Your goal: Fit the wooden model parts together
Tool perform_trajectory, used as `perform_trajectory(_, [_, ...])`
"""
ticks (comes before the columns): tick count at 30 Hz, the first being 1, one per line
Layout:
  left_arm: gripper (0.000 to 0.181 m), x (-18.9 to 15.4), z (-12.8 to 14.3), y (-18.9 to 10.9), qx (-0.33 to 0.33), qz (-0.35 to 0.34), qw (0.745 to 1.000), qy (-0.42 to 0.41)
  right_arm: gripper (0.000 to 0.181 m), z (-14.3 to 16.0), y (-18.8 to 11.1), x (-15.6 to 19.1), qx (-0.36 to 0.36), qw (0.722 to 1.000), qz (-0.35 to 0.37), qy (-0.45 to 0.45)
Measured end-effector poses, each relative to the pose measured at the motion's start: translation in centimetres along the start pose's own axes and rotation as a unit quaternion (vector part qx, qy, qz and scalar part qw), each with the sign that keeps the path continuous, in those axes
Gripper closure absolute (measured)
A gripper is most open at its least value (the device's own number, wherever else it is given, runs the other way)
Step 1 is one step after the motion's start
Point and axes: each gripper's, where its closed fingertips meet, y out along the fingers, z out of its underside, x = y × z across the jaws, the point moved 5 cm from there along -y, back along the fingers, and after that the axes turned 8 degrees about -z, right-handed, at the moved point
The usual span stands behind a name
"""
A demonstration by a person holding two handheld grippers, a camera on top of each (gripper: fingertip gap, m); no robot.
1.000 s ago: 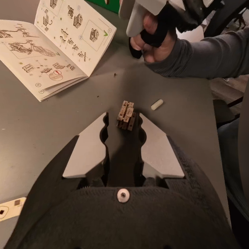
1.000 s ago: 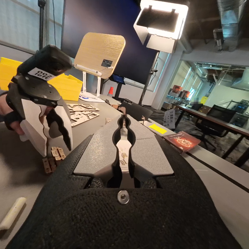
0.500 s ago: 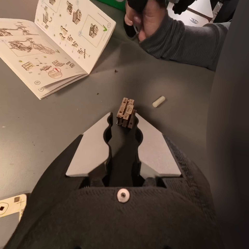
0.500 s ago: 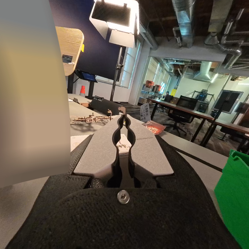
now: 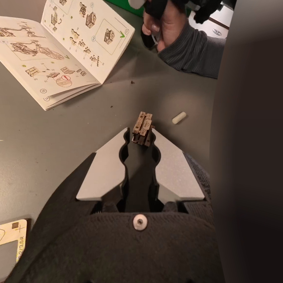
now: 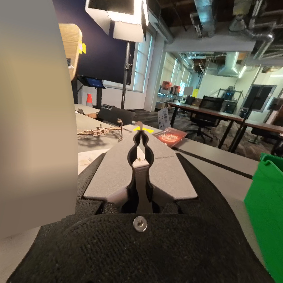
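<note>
A small wooden block assembly [image 5: 143, 127] stands on the grey table [image 5: 61, 153]. My left gripper [image 5: 139, 130] is open, with its tips on either side of the block's near end. The right finger [image 5: 168, 160] touches the block, and a narrow gap shows at the left finger [image 5: 110, 160]. My right gripper [image 6: 140, 131] is held above the table, shut on a small thin wooden piece [image 6: 139, 123] that sticks out past the tips. In the left wrist view, a gloved hand [image 5: 165, 26] holds the right gripper at the top edge.
An open instruction booklet [image 5: 61, 50] lies far left. A short white stick [image 5: 179, 117] lies right of the block. A marker card [image 5: 12, 232] is near left. A wooden bicycle model [image 6: 101, 131], a red booklet [image 6: 170, 136] and a green bin [image 6: 269, 199] are on the table. One gripper's finger ends stand about 20 cm off the other's. The marker card [image 5: 12, 232] is closer to my left gripper, around 15 cm from its tips; the right tips are 30 cm off.
My left gripper's fingers have narrowed around the block and moved slightly forward. My right gripper has lifted away from the block and swung to face the room, still holding its small piece.
</note>
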Motion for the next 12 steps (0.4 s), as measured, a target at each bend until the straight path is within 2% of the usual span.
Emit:
perform_trajectory(1, [0.158,0.0,0.0,0.1,0.003,0.000,1.000,-0.002,0.181,0.3,0.1,-0.1,0.012,1.000,0.005,0.004])
perform_trajectory(4, [0.158,0.0,0.1,0.2,0.008,0.000,1.000,-0.003,0.181,1.6,0.9,0.4,0.078,0.997,-0.020,-0.008])
perform_trajectory(7, [0.158,0.0,0.2,0.2,0.011,0.001,1.000,-0.004,0.181,4.0,1.6,1.2,0.213,0.973,-0.054,-0.077])
perform_trajectory(12, [0.160,0.0,0.2,0.2,0.014,0.001,1.000,-0.004,0.181,4.9,1.2,0.4,0.266,0.961,-0.045,-0.058])
